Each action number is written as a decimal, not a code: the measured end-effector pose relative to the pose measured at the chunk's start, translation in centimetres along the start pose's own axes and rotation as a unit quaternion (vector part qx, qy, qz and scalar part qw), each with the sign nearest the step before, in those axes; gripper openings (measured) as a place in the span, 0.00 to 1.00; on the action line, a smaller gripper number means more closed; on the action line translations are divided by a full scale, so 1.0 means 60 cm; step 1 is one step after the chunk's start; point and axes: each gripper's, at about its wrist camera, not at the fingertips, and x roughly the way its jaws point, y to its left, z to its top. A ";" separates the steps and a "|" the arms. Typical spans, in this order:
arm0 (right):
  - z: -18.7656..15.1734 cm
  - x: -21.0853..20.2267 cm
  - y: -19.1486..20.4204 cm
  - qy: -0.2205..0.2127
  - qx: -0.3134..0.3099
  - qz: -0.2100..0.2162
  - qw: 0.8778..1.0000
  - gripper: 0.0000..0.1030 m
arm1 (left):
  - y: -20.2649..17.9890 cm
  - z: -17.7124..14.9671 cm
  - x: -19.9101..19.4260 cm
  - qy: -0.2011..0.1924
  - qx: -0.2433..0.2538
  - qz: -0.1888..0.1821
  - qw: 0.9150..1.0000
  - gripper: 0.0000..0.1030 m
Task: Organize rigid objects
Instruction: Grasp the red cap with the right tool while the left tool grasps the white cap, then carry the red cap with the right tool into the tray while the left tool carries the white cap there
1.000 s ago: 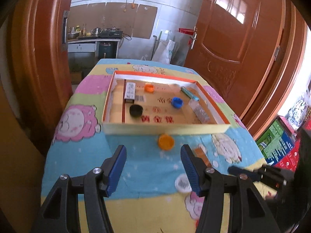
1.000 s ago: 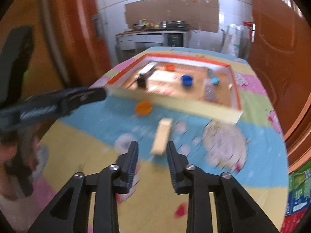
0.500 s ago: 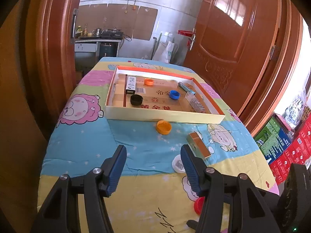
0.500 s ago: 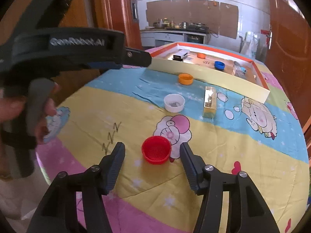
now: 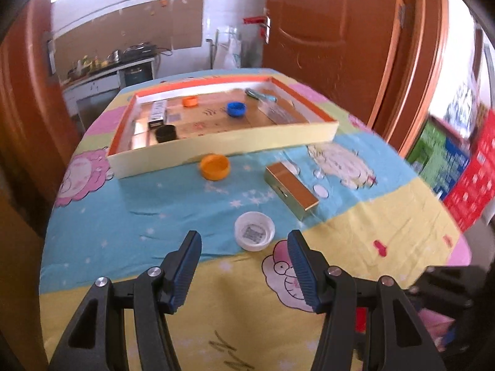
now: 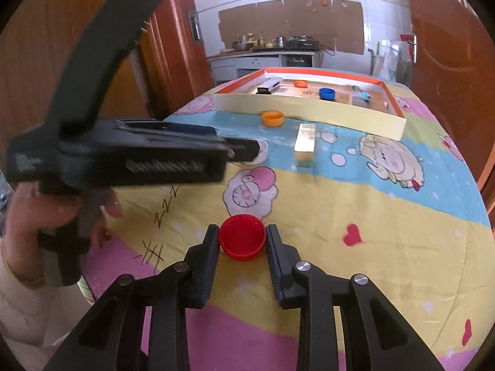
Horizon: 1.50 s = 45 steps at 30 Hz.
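My right gripper [image 6: 242, 241] is shut on a red cap [image 6: 242, 240], its pads touching both sides, low on the cartoon tablecloth. My left gripper [image 5: 244, 245] is open and empty, with a white cap [image 5: 254, 235] lying just beyond its fingertips. An orange cap [image 5: 214, 166] and a gold box [image 5: 290, 190] lie in front of the orange-rimmed tray [image 5: 216, 151]. In the right wrist view the left gripper's body [image 6: 139, 154] partly hides the white cap [image 6: 261, 151]; the orange cap [image 6: 272, 118] and gold box [image 6: 304, 143] lie beyond.
The tray holds a black cap [image 5: 166, 133], a small orange cap [image 5: 189, 101], a blue cap [image 5: 236, 108], a white box [image 5: 157, 113], a clear bottle [image 5: 277, 112] and a teal tube [image 5: 261, 95]. Wooden doors flank the table. Coloured cartons [image 5: 458, 167] stand right.
The right gripper has closed around the red cap. The left gripper has moved forward and right, so the white cap now lies just ahead of its fingertips.
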 end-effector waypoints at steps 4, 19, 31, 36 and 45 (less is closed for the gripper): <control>-0.004 -0.003 -0.011 -0.004 0.011 0.011 1.000 0.30 | -0.010 0.003 0.025 0.019 0.015 0.004 1.000 0.56; -0.008 -0.010 -0.019 -0.010 0.027 0.024 0.999 0.30 | -0.020 0.009 0.039 0.030 0.029 0.020 0.999 0.29; 0.050 -0.040 -0.049 -0.035 0.017 -0.011 0.999 0.30 | 0.010 0.027 -0.010 -0.008 -0.018 -0.031 0.999 0.29; 0.097 -0.043 -0.064 -0.044 0.007 -0.023 0.999 0.30 | 0.019 0.047 -0.024 -0.022 -0.022 -0.027 0.999 0.29; 0.174 -0.038 -0.090 -0.054 -0.002 -0.037 0.998 0.30 | 0.036 0.117 -0.042 -0.047 -0.026 -0.021 0.998 0.29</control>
